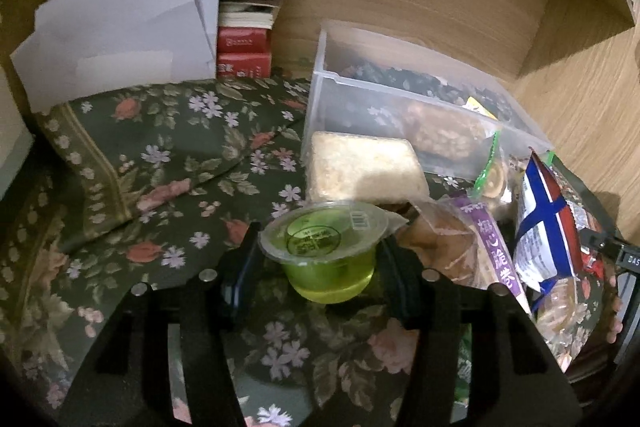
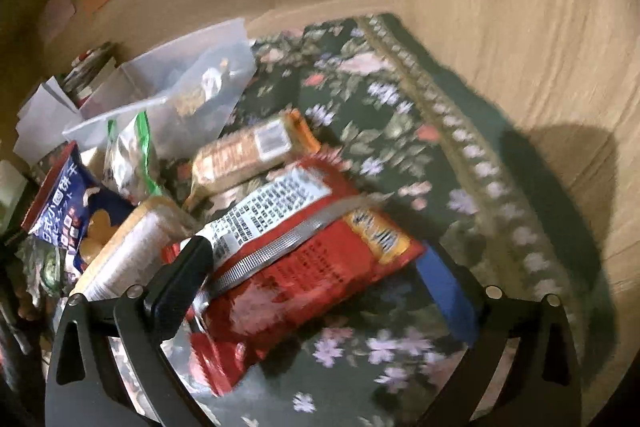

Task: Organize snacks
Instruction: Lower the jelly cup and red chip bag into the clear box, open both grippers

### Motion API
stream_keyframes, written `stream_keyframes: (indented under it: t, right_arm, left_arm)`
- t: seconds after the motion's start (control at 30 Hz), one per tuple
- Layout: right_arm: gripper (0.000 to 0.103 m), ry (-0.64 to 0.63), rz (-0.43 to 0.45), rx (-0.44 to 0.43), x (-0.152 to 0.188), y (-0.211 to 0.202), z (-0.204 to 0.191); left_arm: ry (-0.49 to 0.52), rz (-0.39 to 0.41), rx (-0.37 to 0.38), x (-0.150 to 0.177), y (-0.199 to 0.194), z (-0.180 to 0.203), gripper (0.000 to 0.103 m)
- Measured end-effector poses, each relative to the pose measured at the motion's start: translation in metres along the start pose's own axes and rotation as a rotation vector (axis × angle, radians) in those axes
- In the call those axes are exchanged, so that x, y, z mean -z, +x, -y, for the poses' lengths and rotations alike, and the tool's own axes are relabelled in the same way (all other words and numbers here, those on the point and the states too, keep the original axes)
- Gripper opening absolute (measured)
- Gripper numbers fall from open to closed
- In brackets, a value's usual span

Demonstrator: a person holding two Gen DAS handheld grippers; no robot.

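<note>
In the left wrist view my left gripper (image 1: pixel 316 267) is shut on a green jelly cup (image 1: pixel 326 251), held above the floral cloth (image 1: pixel 168 163). A clear plastic bin (image 1: pixel 404 107) with snacks inside stands just beyond, with a pale rice cracker block (image 1: pixel 364 167) against its front. In the right wrist view my right gripper (image 2: pixel 320 267) is open, its fingers on either side of a red snack bag (image 2: pixel 304 255) that lies on the cloth. An orange biscuit pack (image 2: pixel 252 151) and the bin (image 2: pixel 172 95) lie beyond it.
Loose snack packs lie right of the cup: a purple-labelled bag (image 1: pixel 468 247) and a blue and white bag (image 1: pixel 544 223). White papers (image 1: pixel 120 27) and stacked books (image 1: pixel 248 23) stand at the back left. Wooden walls (image 2: pixel 520 47) enclose the space.
</note>
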State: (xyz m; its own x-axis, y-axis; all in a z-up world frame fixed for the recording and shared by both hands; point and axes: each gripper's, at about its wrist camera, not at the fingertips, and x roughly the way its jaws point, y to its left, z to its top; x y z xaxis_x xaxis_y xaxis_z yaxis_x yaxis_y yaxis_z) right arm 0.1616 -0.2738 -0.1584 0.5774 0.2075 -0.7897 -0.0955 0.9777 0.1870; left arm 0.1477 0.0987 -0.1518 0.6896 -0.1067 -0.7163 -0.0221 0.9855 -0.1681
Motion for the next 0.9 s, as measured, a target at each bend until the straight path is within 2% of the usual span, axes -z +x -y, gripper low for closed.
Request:
stream_keyframes:
  t: [0.13,0.2,0.27,0.33,0.43,0.5,0.53,0.67,0.9]
  right_arm:
    - [0.099,-0.054,0.031,0.03,-0.004,0.007,-0.014]
    - [0.088,-0.081,0.047,0.045,-0.006,0.009,-0.018]
    - [0.067,-0.101,0.058,0.038,-0.009,0.009,-0.021]
    - [0.051,-0.107,0.065,0.028,-0.012,0.009,-0.02]
    - [0.045,-0.099,0.08,0.023,-0.015,0.009,-0.017]
    - [0.037,-0.102,0.094,0.027,-0.014,0.005,-0.017]
    - [0.026,-0.101,0.094,0.024,-0.014,0.004,-0.017]
    - [0.025,-0.102,0.135,0.047,-0.016,-0.009,-0.014]
    - [0.025,-0.116,0.217,0.025,-0.03,-0.037,-0.02]
  left_arm:
    - [0.0,0.03,-0.017,-0.001,-0.014,-0.002,0.054]
    - [0.001,0.048,-0.028,-0.002,-0.019,0.0,0.054]
    - [-0.008,0.06,-0.022,-0.004,-0.024,-0.001,0.054]
    - [-0.014,0.072,-0.02,-0.006,-0.029,-0.001,0.054]
    - [-0.012,0.095,-0.019,-0.011,-0.035,0.003,0.054]
    - [-0.01,0.112,-0.018,-0.015,-0.04,0.007,0.054]
    - [-0.008,0.12,-0.018,-0.017,-0.041,0.009,0.054]
    - [0.0,0.152,-0.008,-0.026,-0.049,0.014,0.054]
    - [0.026,0.203,0.011,-0.046,-0.057,0.03,0.054]
